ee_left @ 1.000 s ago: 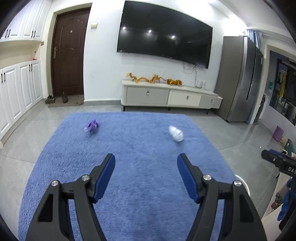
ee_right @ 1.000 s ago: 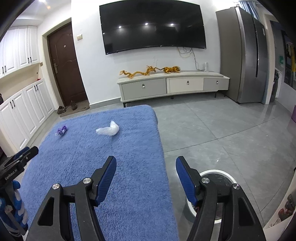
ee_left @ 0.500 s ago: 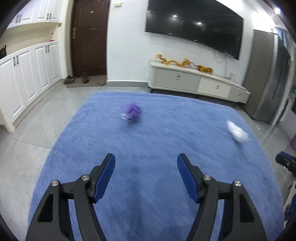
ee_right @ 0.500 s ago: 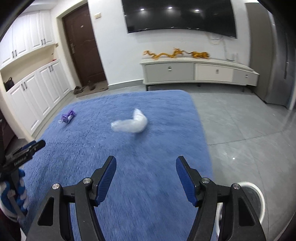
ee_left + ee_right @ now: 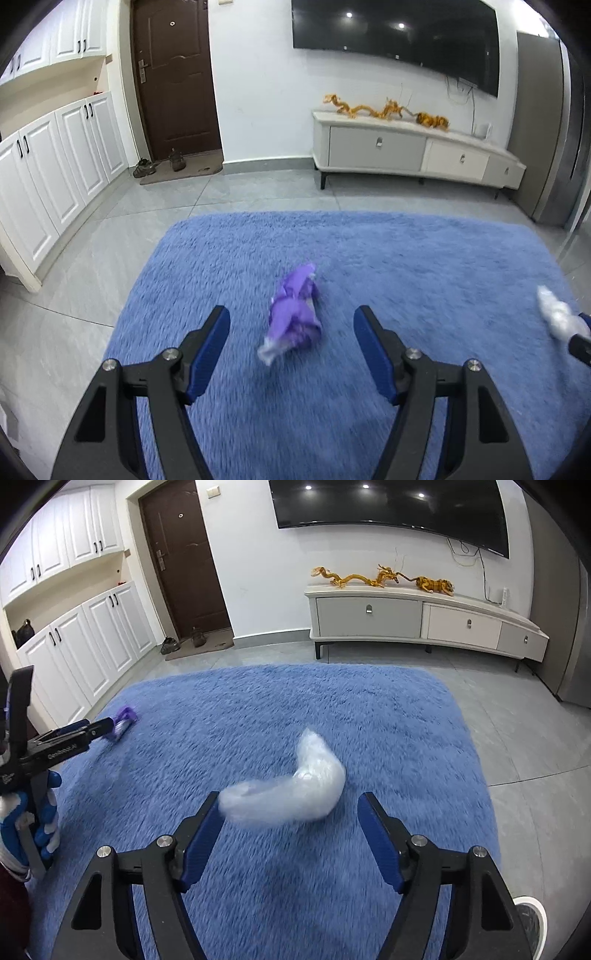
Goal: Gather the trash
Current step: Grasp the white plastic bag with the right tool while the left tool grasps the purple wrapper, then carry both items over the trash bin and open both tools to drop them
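Both grippers wide apart, holding nothing. Left gripper (image 5: 291,326) above blue rug (image 5: 406,251), purple wrapper (image 5: 294,315) lying between its fingers. Right gripper (image 5: 290,810) near rug's middle, white crumpled plastic (image 5: 295,794) between its fingertips.

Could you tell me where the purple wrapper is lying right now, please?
The purple wrapper lies on the blue rug, just ahead between the open left gripper fingers.
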